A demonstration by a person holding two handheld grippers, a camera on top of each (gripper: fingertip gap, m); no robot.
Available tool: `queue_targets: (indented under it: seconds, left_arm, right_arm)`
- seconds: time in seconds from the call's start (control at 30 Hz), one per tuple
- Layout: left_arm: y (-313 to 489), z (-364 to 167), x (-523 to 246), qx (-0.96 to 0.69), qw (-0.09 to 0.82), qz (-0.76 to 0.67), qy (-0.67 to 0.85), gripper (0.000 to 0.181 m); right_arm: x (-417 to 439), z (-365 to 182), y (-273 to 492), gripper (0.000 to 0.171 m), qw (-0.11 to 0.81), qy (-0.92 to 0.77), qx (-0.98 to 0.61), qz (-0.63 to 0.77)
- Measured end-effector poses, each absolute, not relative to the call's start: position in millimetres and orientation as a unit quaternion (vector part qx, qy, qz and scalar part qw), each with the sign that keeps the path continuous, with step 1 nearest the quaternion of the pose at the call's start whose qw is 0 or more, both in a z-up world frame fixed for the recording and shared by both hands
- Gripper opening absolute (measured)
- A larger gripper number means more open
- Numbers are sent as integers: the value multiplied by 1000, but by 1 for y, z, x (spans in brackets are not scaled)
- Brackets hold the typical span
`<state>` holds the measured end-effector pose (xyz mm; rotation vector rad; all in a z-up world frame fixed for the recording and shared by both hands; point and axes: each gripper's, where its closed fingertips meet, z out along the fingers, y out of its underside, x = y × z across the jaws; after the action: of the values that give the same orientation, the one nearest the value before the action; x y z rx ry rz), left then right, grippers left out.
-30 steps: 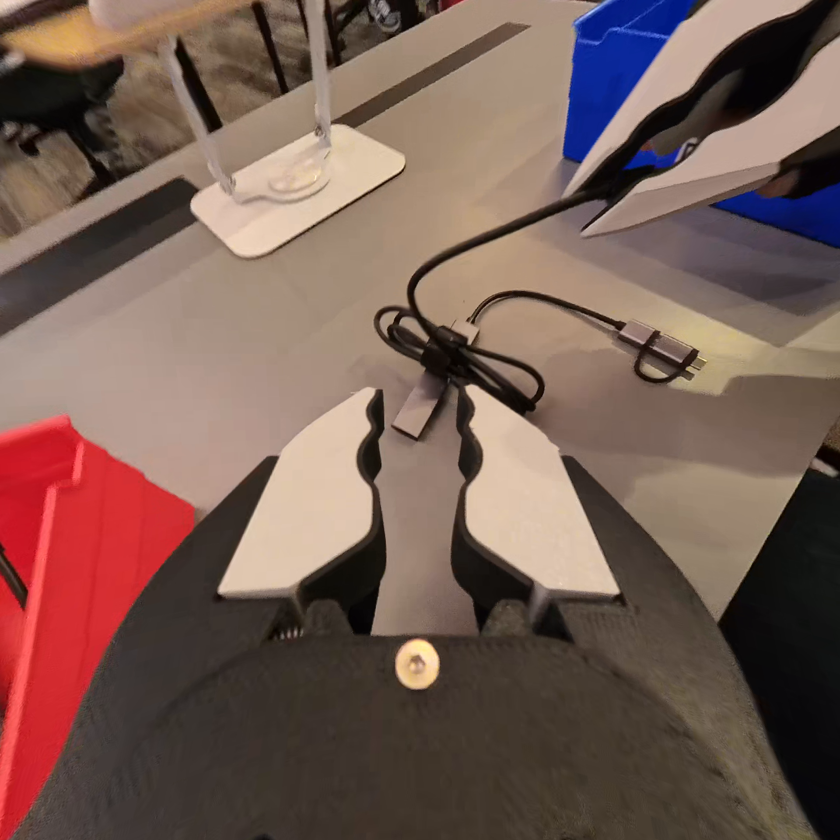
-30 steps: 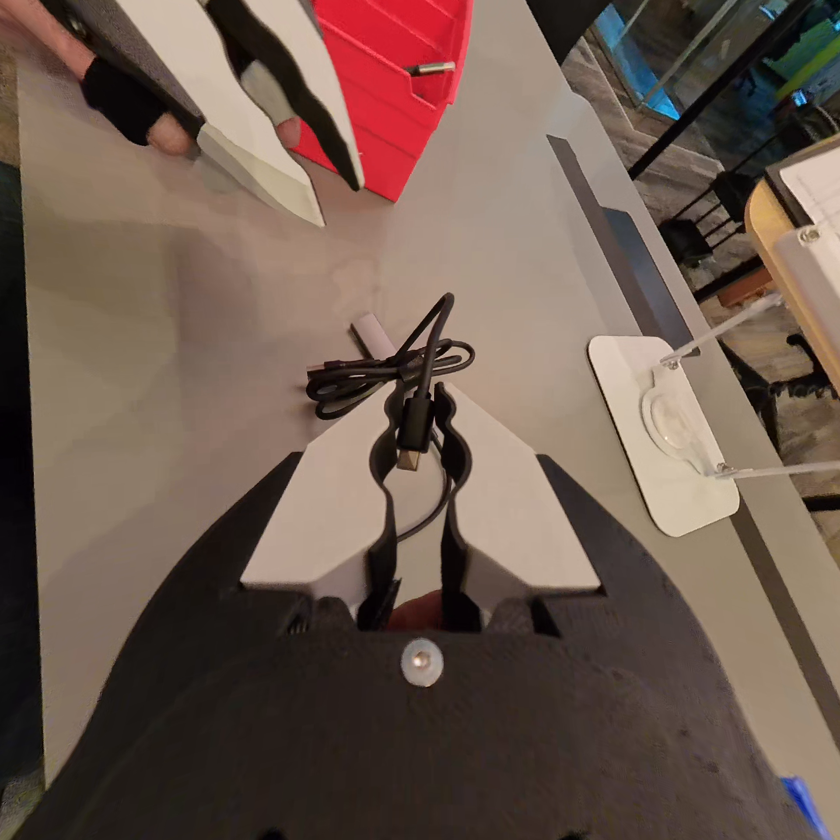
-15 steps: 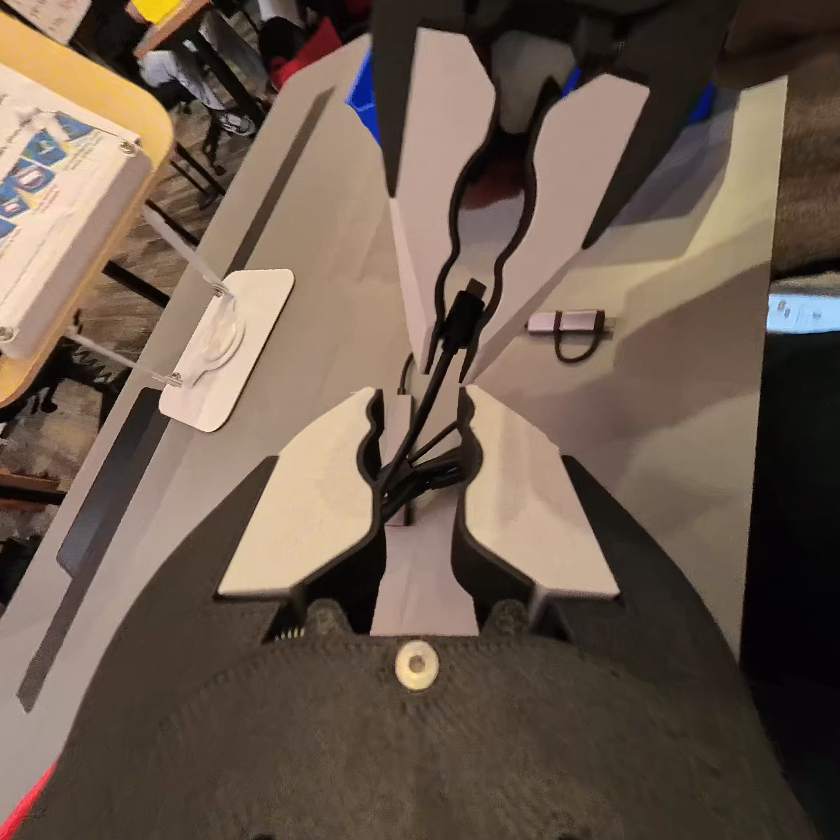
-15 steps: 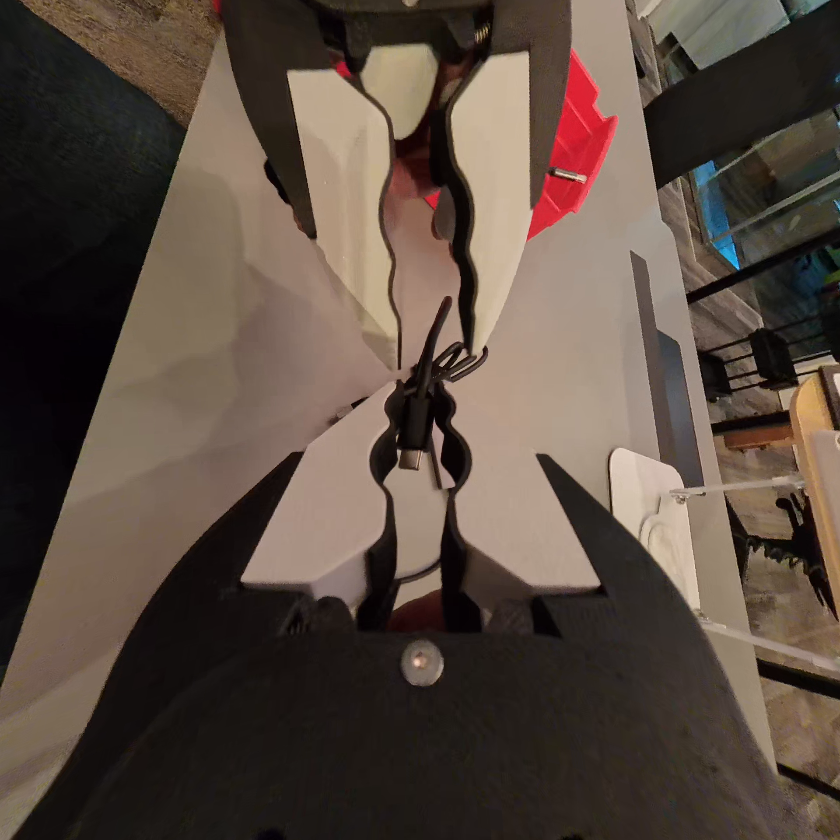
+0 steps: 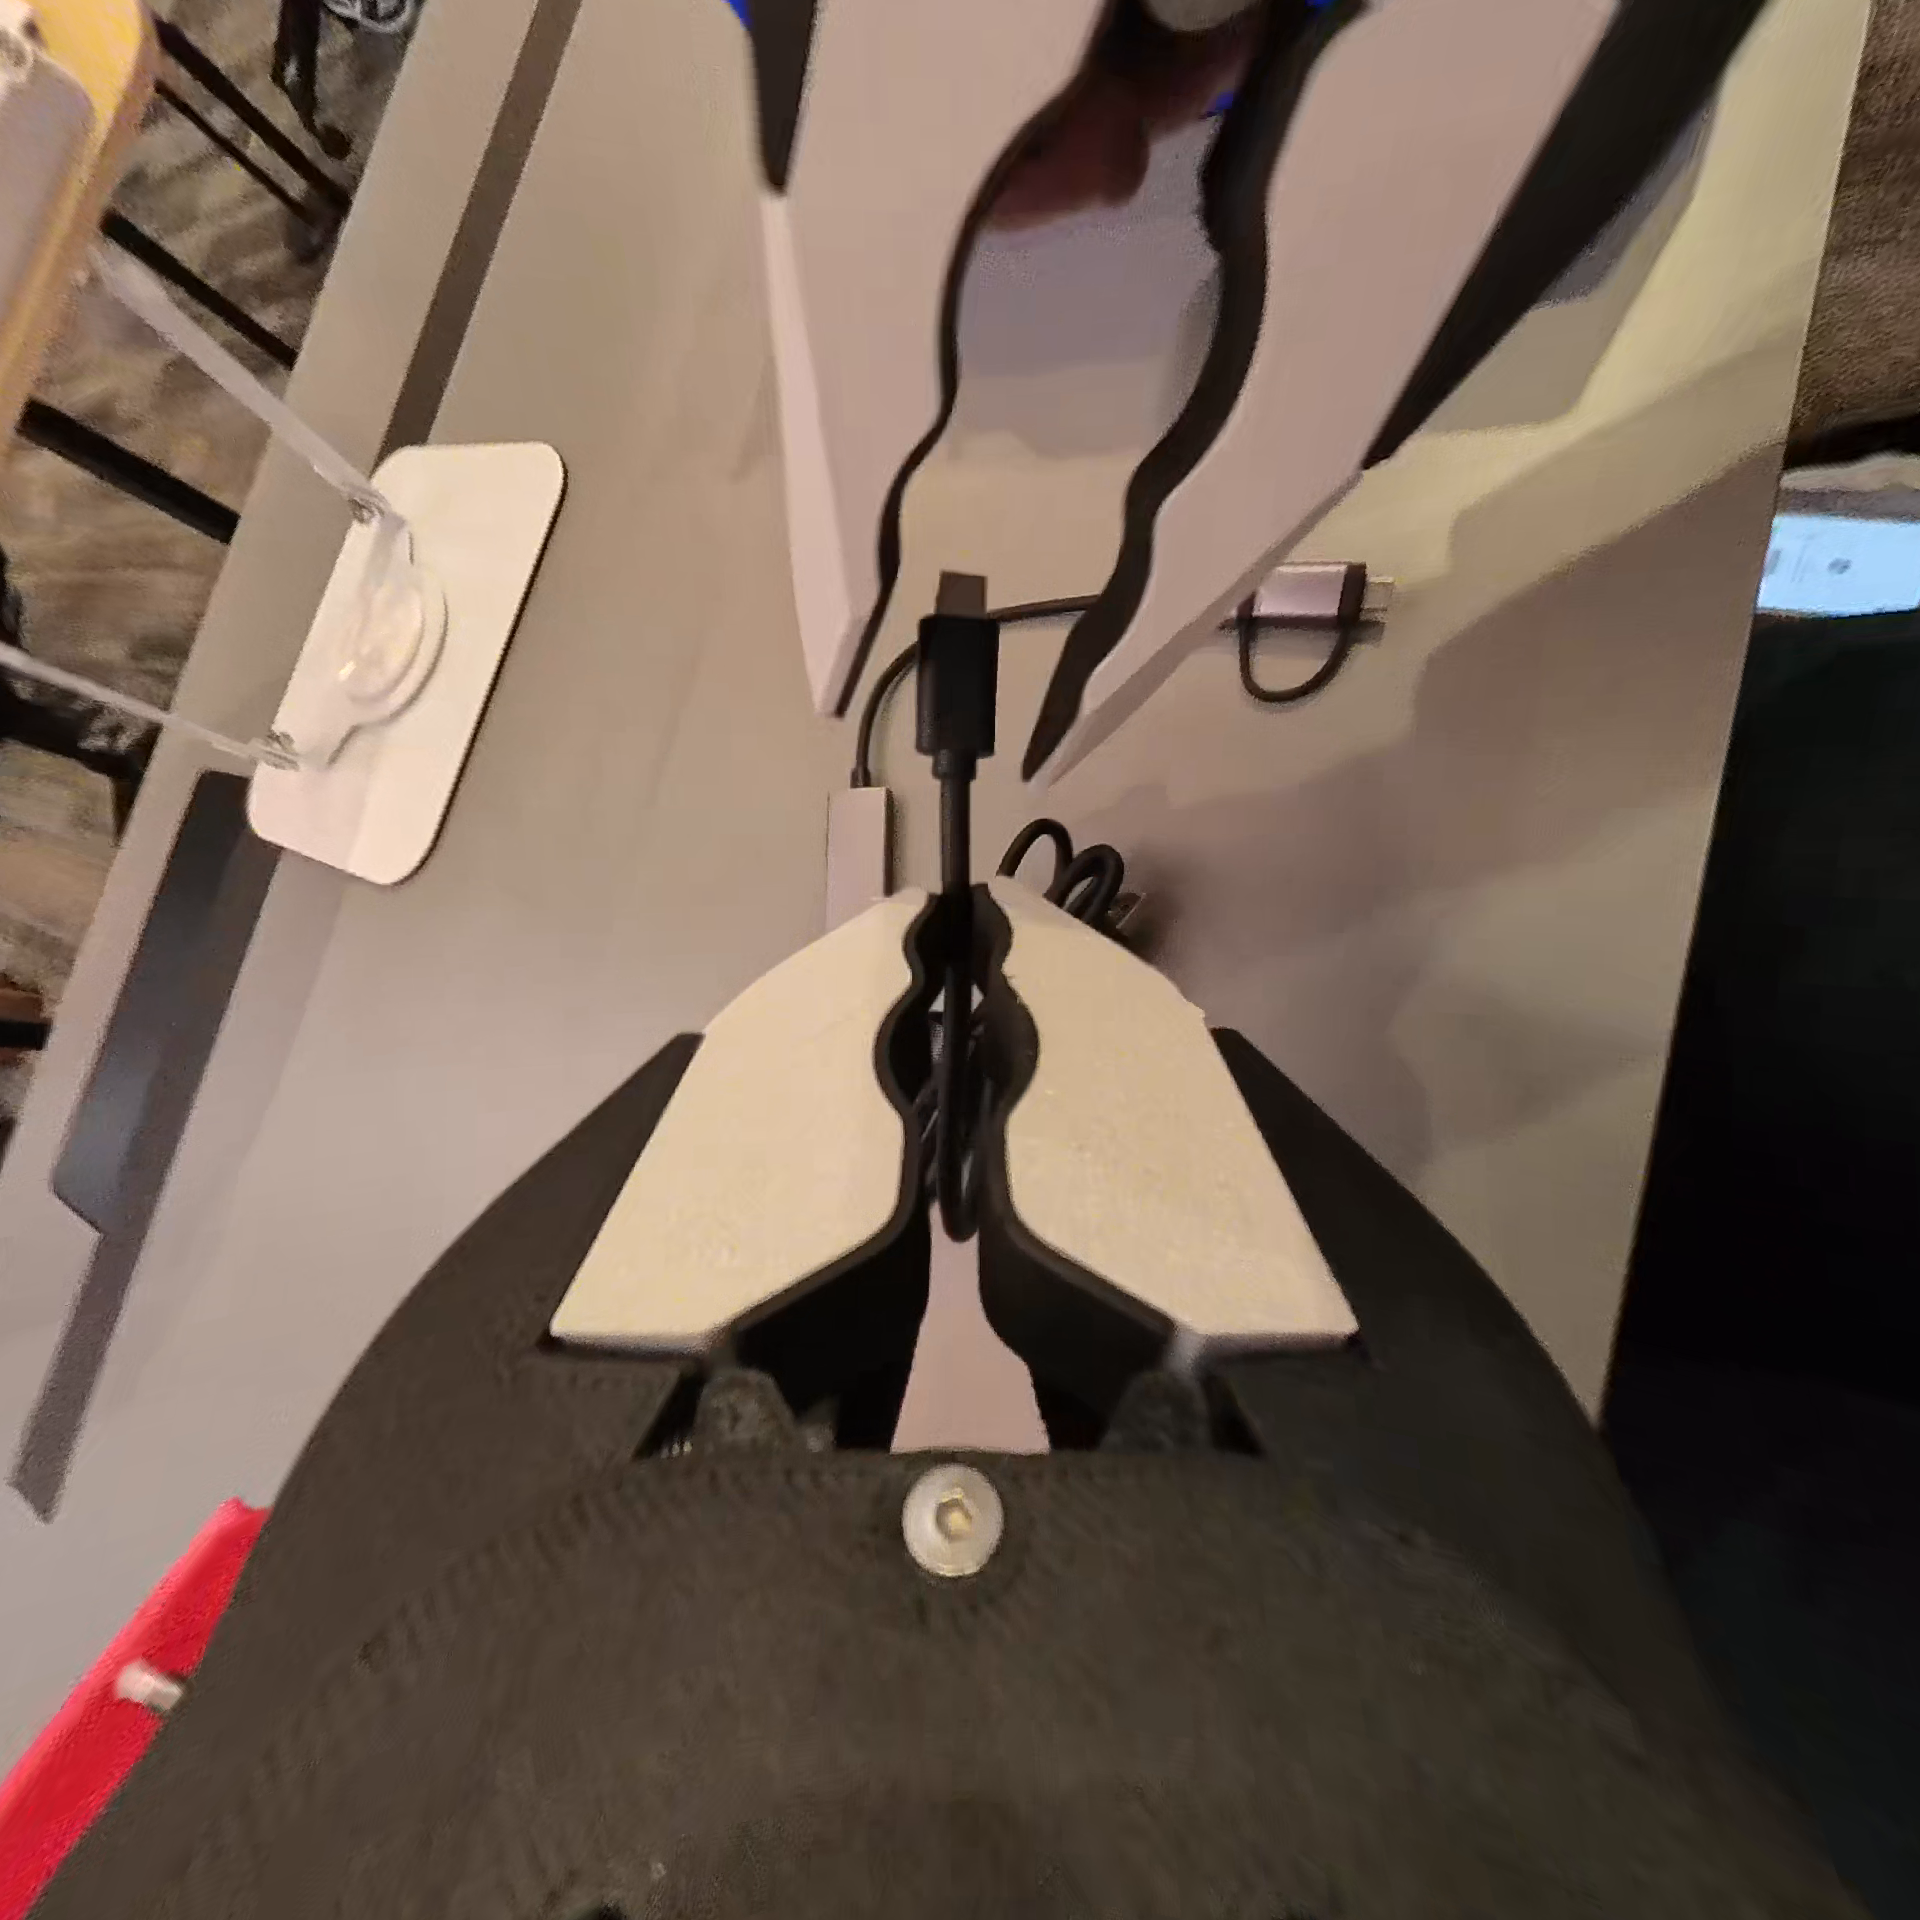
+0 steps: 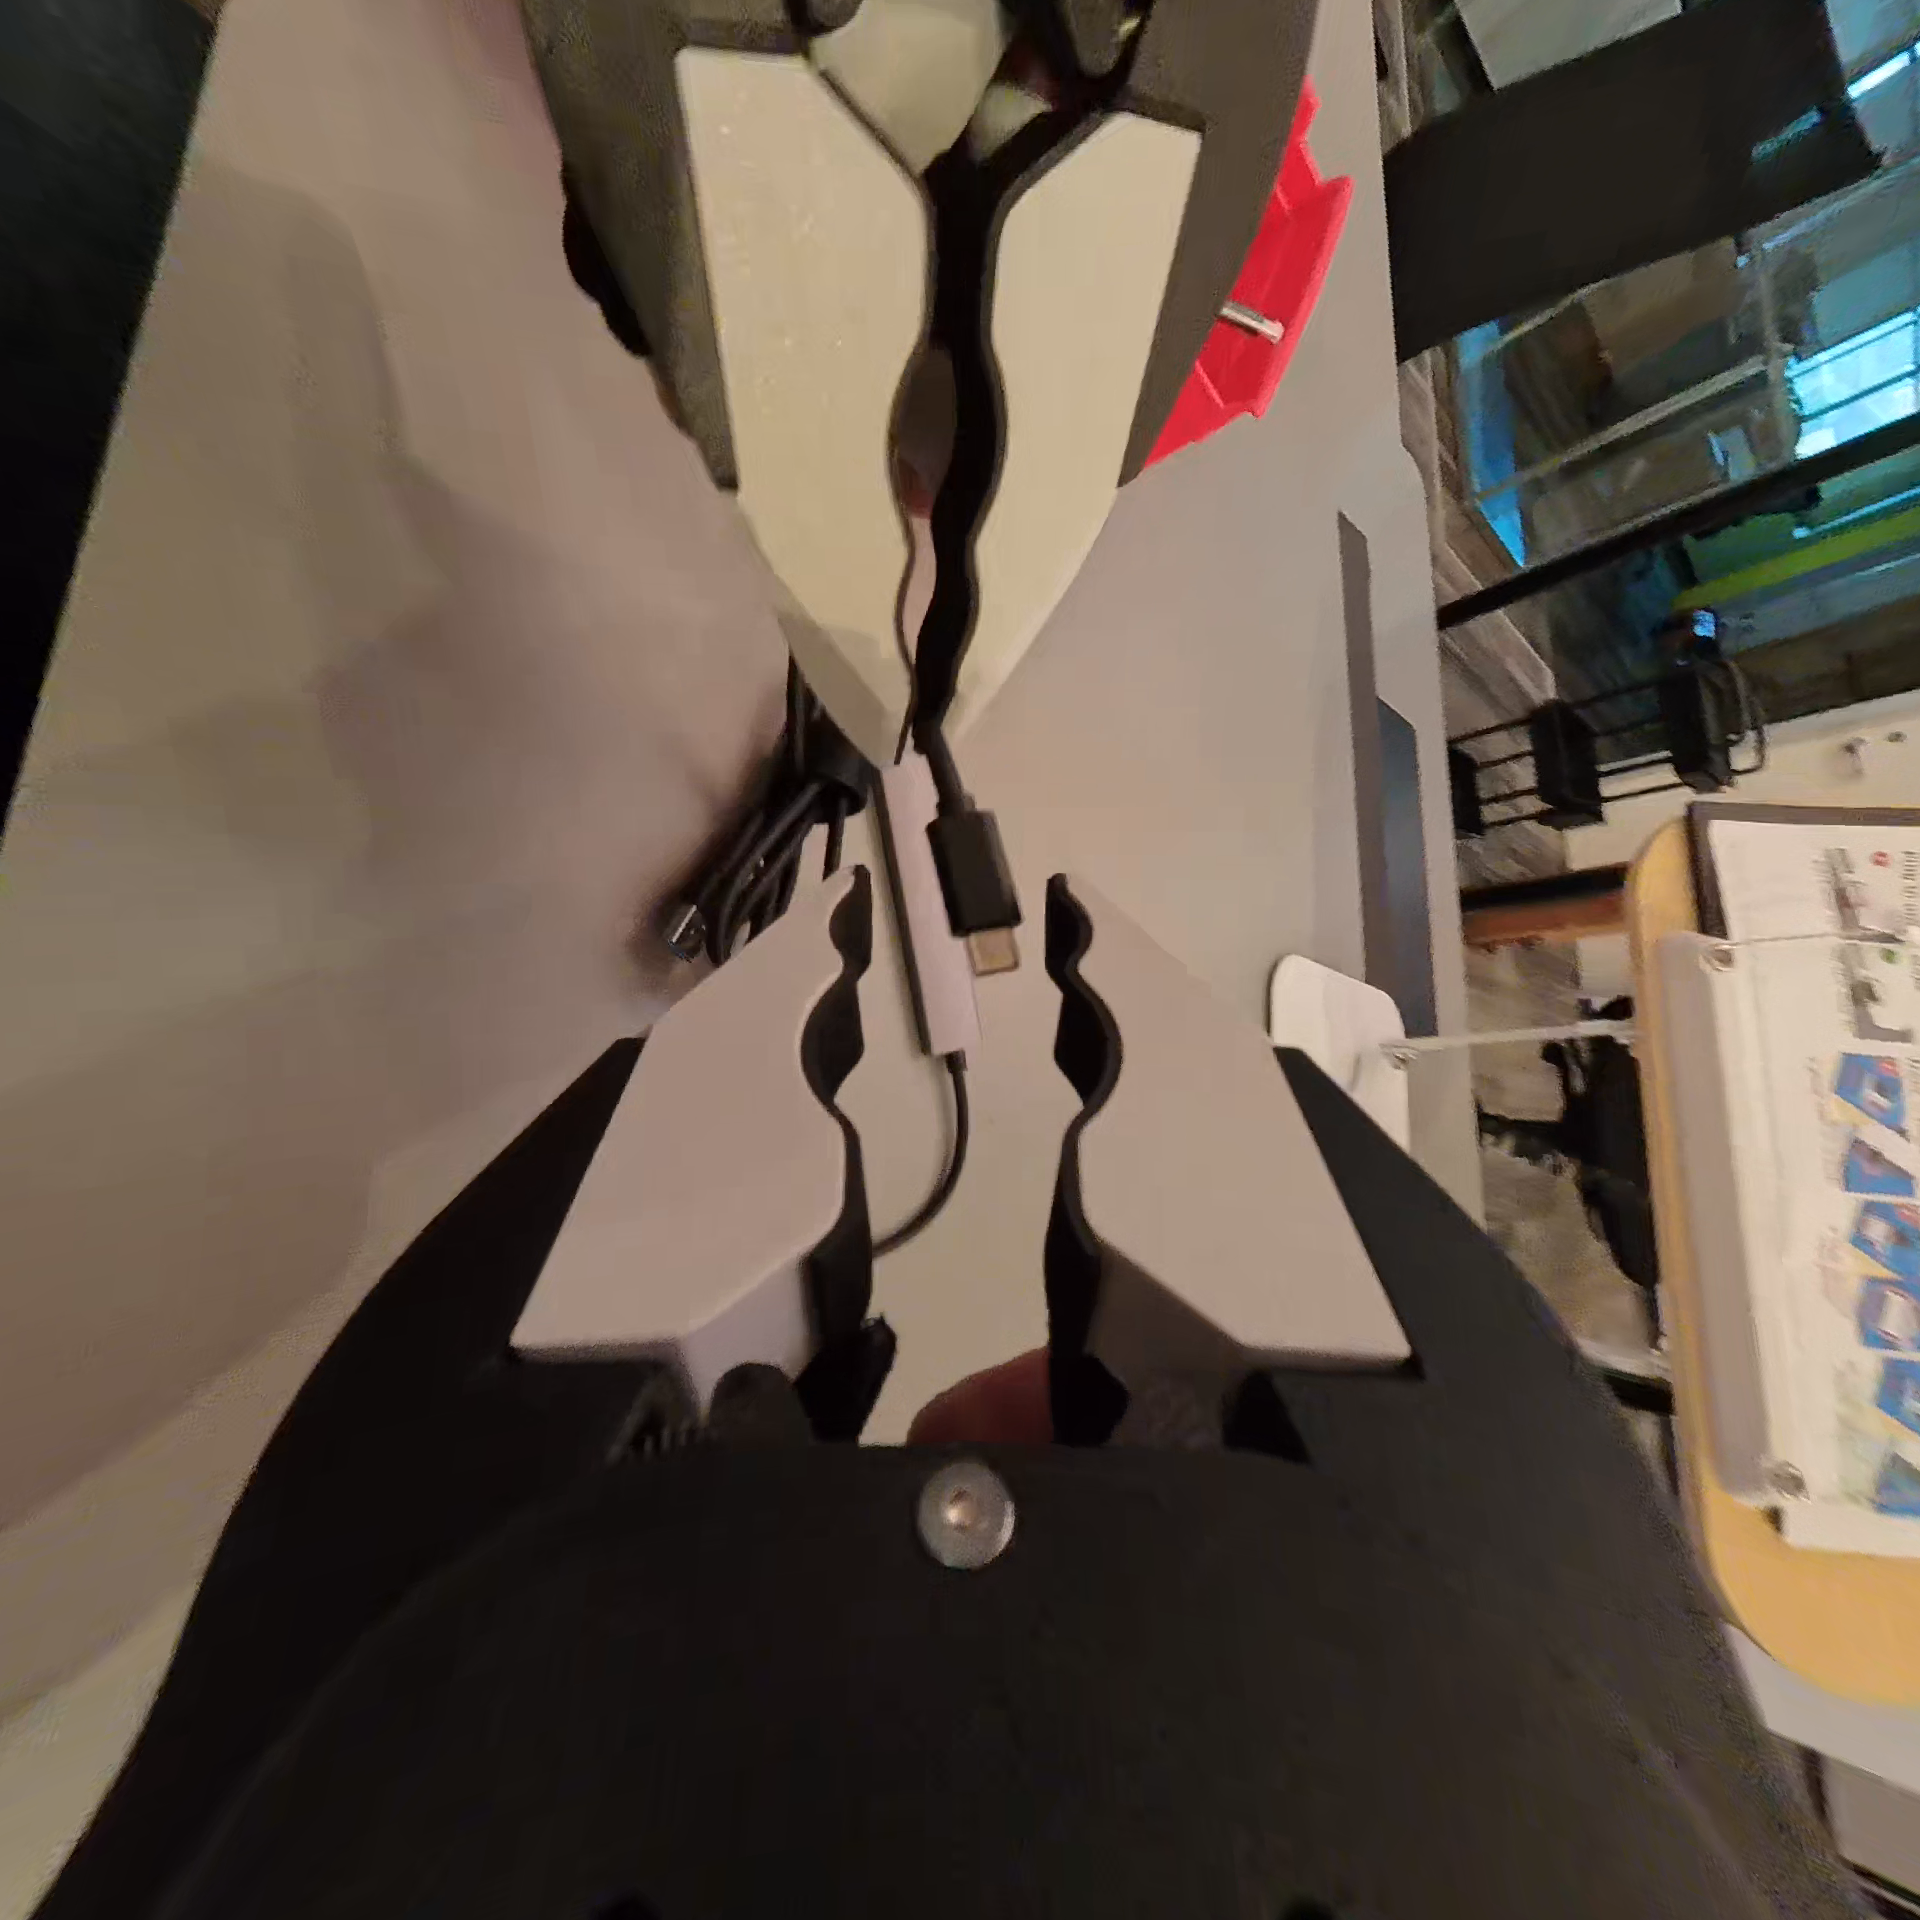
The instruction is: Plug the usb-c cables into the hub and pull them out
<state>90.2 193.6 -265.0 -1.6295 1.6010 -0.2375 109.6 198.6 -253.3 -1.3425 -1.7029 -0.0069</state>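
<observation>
My left gripper (image 5: 956, 899) is shut on a black USB-C cable (image 5: 954, 821) just behind its plug (image 5: 956, 686), which sticks out forward above the table. My right gripper (image 6: 956, 891) faces it, open, with the plug (image 6: 977, 878) between its fingertips but not touching them. The slim grey hub (image 6: 940, 997) lies on the grey table (image 5: 623, 727) under the plug; it also shows in the left wrist view (image 5: 857, 842). The rest of the black cable lies bundled (image 6: 758, 873) beside the hub. The left gripper (image 6: 925, 732) shows opposite in the right wrist view.
The hub's own lead ends in a grey adapter (image 5: 1309, 603) near the table's right edge. A white stand base (image 5: 405, 665) with clear legs sits at the left. A red bin (image 6: 1268, 260) holding a small metal part (image 6: 1252, 320) stands behind the left gripper. The tips of both grippers are at nearly the same place. Both grippers' tips are roughly 12 cm from the slim grey hub (image 6: 940, 997). It is also in sight in the left wrist view (image 5: 869, 836).
My right gripper has let go of the plug and opened. My left gripper has shut on the cable behind the plug and now holds it.
</observation>
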Motion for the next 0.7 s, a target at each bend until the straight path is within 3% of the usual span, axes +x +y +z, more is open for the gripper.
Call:
queue_targets:
  seconds: [0.2,0.47,0.7]
  left_arm:
    - [194,-263,85,-703,372,-154,586,3]
    - [186,-259,88,-732,329,-219,555,3]
    - [184,-252,91,-725,334,-264,542,3]
  right_arm:
    - [110,-240,200,31,523,-677,-506,-108]
    - [103,-230,210,13,570,-659,-434,-230]
    - [105,-229,211,8,589,-640,-465,-164]
